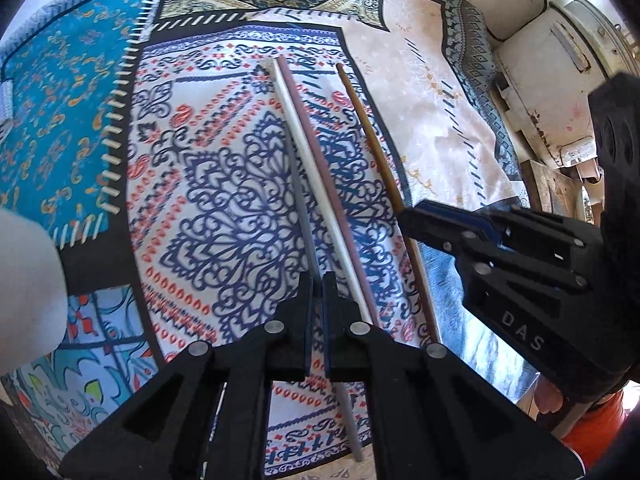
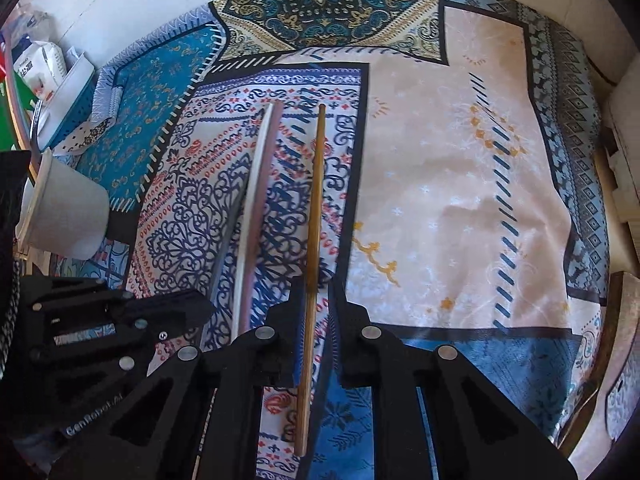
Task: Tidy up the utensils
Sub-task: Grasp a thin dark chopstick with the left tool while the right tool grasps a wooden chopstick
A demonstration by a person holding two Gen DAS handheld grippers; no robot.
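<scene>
Two grippers work the patterned cloth [image 2: 460, 200]: left gripper [image 1: 319, 280] clamped shut on the thin grey chopstick [image 1: 298, 184], right gripper [image 2: 314, 284] nearly closed around the brown wooden chopstick [image 2: 316, 208], which should be squeezed squarely before lifting.

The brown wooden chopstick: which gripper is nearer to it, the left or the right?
Right. The right gripper has the brown wooden chopstick between its fingers. The left gripper is off to the side, shut on a grey chopstick, with a white chopstick between.

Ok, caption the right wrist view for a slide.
Right tongs straddle a wooden chopstick lying on patterned cloth.
</scene>
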